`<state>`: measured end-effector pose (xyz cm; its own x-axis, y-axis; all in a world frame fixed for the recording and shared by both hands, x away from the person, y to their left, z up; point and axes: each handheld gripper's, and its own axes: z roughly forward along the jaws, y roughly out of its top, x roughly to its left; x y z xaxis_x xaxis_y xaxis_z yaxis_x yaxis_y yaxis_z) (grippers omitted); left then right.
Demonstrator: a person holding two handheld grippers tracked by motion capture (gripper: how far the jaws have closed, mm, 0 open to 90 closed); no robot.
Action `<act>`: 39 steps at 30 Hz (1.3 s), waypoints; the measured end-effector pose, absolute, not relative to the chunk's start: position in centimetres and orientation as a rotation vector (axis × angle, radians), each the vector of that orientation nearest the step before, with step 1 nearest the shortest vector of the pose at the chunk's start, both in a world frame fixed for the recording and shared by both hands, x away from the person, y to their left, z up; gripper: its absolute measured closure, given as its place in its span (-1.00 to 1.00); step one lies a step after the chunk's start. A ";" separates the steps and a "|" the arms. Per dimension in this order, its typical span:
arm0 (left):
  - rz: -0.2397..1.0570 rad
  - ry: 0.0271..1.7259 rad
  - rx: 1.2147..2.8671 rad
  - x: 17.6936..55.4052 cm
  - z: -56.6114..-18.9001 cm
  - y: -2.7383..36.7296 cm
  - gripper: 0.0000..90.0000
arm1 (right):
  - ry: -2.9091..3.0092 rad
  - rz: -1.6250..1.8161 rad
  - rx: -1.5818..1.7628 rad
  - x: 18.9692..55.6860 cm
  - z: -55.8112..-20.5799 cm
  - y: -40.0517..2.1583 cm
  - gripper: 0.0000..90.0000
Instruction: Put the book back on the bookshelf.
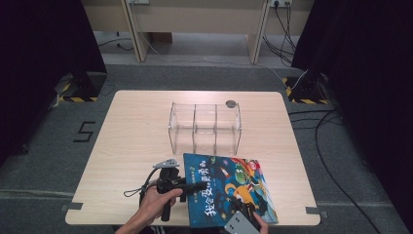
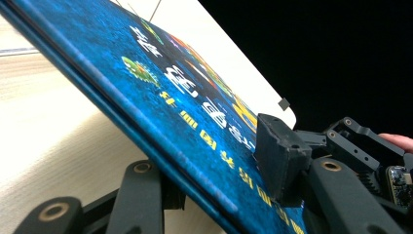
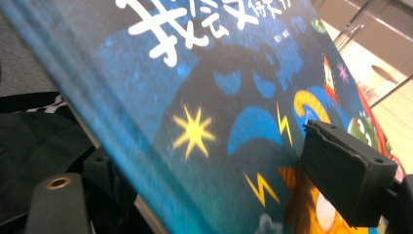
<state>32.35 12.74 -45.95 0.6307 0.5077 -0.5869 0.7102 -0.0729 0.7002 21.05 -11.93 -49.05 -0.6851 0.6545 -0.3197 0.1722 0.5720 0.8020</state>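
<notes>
A blue picture book (image 1: 224,187) with white lettering and bright cartoon figures lies tilted over the near right part of the table (image 1: 131,146). My left gripper (image 1: 193,186) is shut on the book's left edge, by the spine. In the left gripper view, one pad (image 2: 280,156) presses on the book cover (image 2: 195,97) and the other jaw sits beneath. My right gripper (image 1: 248,213) is shut on the book's near edge. In the right gripper view, its pad (image 3: 347,171) lies on the book cover (image 3: 204,126), with the second jaw under the book.
A clear three-compartment box (image 1: 204,127) stands at mid-table, just beyond the book. A small dark disc (image 1: 231,103) lies behind it. Bare tabletop stretches to the left. Cables (image 1: 331,161) trail over the floor at the right.
</notes>
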 end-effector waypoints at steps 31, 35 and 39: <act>-0.398 0.948 1.669 32.1 -45.0 13.6 -0.27 | 1.913 1.096 0.601 19.3 -46.6 -12.8 0.41; -0.407 0.930 1.666 32.1 -44.7 14.2 -0.32 | 1.913 1.101 0.599 19.3 -46.3 -13.0 0.43; -0.426 0.922 1.624 32.1 -44.5 15.2 -0.37 | 1.916 1.119 0.608 19.5 -46.0 -13.2 0.43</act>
